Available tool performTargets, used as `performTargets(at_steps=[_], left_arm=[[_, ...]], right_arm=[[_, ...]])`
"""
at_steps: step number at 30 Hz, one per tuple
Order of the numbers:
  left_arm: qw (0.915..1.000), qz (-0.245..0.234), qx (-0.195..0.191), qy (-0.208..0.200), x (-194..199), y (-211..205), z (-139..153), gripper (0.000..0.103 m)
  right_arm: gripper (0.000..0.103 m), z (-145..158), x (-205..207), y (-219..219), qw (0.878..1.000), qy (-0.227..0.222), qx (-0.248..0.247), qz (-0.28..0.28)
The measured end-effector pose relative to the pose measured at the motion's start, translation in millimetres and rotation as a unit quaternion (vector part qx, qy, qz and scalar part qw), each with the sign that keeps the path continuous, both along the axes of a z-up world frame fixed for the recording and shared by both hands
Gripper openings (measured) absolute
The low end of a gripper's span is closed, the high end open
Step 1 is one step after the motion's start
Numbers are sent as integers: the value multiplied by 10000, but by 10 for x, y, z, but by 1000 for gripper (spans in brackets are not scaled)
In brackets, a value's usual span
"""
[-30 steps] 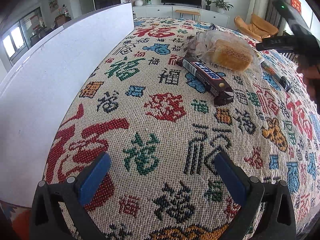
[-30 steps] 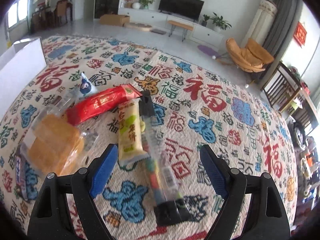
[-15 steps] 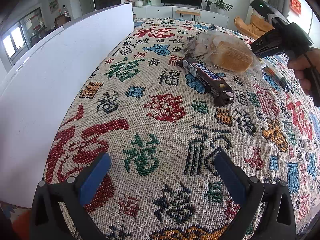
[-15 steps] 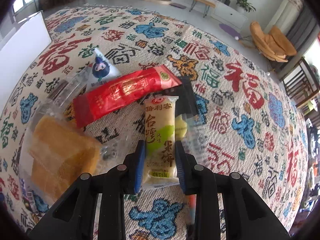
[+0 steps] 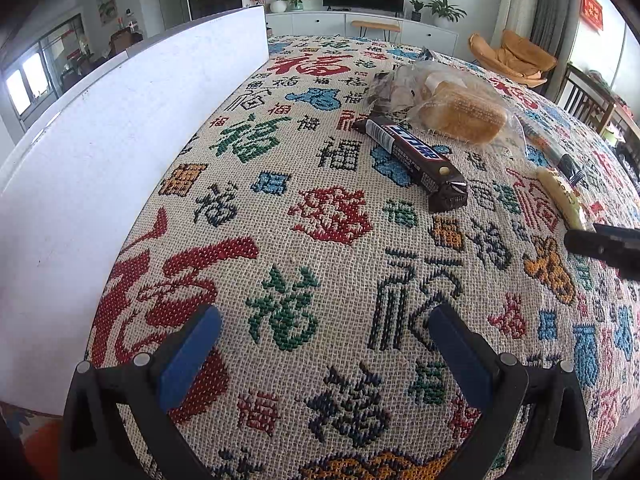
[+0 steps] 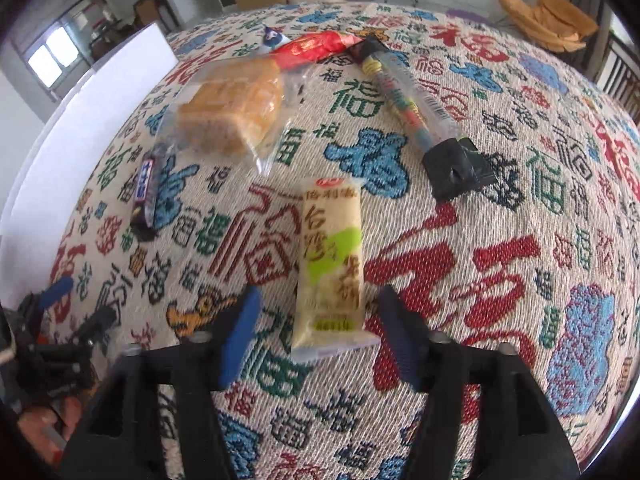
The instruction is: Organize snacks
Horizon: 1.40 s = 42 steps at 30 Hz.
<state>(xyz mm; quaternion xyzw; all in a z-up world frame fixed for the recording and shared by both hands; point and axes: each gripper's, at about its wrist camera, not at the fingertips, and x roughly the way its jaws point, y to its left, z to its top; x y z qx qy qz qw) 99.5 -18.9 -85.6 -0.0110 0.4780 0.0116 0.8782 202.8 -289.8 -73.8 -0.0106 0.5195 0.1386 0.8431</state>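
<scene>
A pale yellow-green rice cracker pack (image 6: 330,264) lies on the patterned cloth between the fingers of my right gripper (image 6: 320,332), which is open; the pack also shows at the right in the left wrist view (image 5: 560,196). Further off lie a bagged bread loaf (image 6: 232,108), a dark Snickers bar (image 6: 146,192), a red snack pack (image 6: 316,48) and a long clear candy tube with black ends (image 6: 416,112). My left gripper (image 5: 324,344) is open and empty above the cloth. The Snickers bar (image 5: 416,156) and the bread (image 5: 460,116) lie ahead of it.
A white box wall (image 5: 120,128) runs along the left of the cloth and also shows in the right wrist view (image 6: 80,120). The left gripper appears at the lower left of the right wrist view (image 6: 60,320). Room furniture stands beyond the table.
My right gripper, shut on the rice cracker pack half a second ago, has pulled it toward the near side, away from the other snacks, and opened. The left gripper has not moved.
</scene>
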Motion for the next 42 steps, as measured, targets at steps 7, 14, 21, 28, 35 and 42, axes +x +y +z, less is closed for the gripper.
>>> performTargets(at_steps=[7, 14, 21, 28, 35, 42], left_arm=[[10000, -15, 1, -4, 0, -1, 5, 103], [10000, -16, 0, -3, -2, -1, 2, 103], [10000, -18, 2, -7, -4, -3, -4, 103], [10000, 16, 18, -40, -21, -14, 4, 103], [10000, 11, 19, -40, -12, -8, 2, 103], [10000, 12, 20, -44, -14, -10, 2, 103]], right_arm=[[88, -105, -301, 134, 9935, -1052, -434, -82], [90, -93, -302, 125, 9935, -1045, -441, -131], [91, -121, -242, 117, 9933, -1043, -462, -166], [91, -120, -245, 120, 9933, -1045, -464, -165], [91, -119, -246, 121, 9933, -1045, -464, -165], [91, -119, -243, 120, 9933, -1045, -463, -165]])
